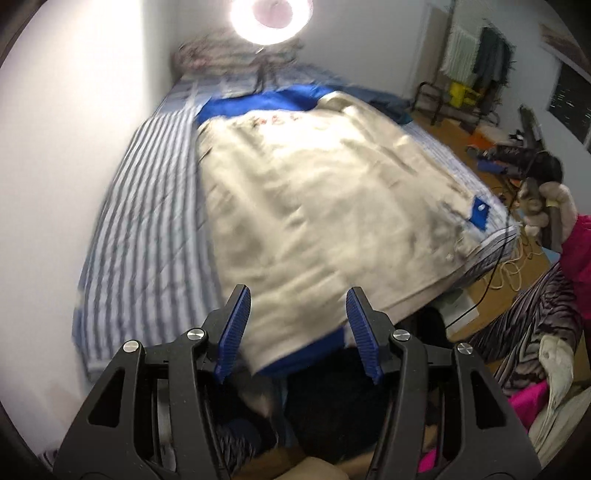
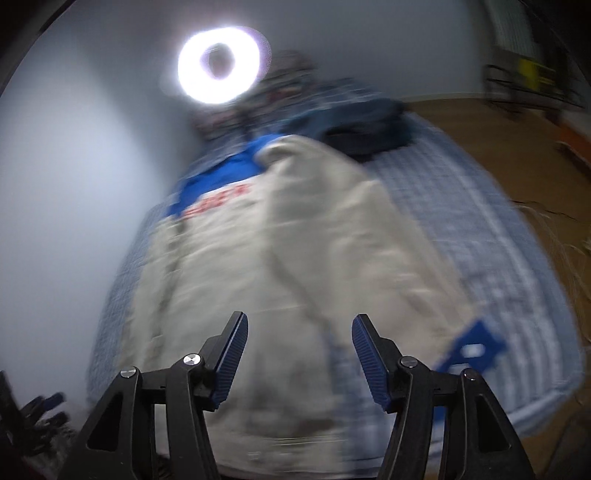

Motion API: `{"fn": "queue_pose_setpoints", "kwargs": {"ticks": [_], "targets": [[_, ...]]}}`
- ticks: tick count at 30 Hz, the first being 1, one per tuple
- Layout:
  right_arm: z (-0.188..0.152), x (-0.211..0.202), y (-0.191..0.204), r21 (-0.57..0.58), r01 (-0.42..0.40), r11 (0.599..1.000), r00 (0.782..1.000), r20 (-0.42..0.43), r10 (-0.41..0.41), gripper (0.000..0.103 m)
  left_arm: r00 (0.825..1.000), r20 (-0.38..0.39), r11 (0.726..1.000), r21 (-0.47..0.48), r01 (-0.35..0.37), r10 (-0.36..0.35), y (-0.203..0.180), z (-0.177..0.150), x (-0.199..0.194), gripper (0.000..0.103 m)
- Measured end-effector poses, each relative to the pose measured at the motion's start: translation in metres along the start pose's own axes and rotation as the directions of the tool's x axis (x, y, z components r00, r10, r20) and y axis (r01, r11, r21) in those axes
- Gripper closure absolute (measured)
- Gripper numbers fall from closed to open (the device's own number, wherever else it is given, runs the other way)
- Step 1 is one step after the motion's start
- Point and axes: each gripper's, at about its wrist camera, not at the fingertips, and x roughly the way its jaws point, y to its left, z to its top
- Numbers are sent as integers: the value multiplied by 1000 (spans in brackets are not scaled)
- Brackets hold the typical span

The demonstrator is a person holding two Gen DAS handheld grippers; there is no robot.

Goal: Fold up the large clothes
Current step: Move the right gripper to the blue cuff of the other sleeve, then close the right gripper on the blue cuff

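Note:
A large cream jacket [image 1: 303, 206] with a blue yoke [image 1: 266, 101] and red lettering lies spread on the striped bed [image 1: 147, 206]. Its blue-edged hem hangs over the bed's near edge. My left gripper [image 1: 298, 295] hovers open just above that hem, with nothing between its blue pads [image 1: 232, 332]. In the right wrist view the jacket [image 2: 258, 277] runs away from me, with a blue cuff tab [image 2: 472, 347] at the lower right. My right gripper [image 2: 300, 321] stands open over the jacket's lower part and holds nothing. Both views are blurred.
A bright ring light [image 1: 271, 14] stands at the head of the bed, and a white wall [image 1: 74, 147] runs along its left side. Dark clothes [image 2: 369, 125] lie piled at the far right corner. A gloved hand [image 1: 554, 206] and cables on the wooden floor [image 1: 517, 266] are at the right.

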Motion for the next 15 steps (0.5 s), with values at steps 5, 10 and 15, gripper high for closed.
{"fn": "queue_pose_setpoints", "kwargs": {"ticks": [5,10,15], "targets": [[10,-2,-63,82,129,988,991,7,-130,42,997,45,995,81,60,-64,-27,28,14,47],[13,15,-120,157,207,966,978,-69,-198,42,991,24,987,100,128,-131,-45,52,39,47],[8,38,-140,120,230,966,968,-133,-214,42,986,-18,981,90,169,-168,-59,66,67,47]]}}
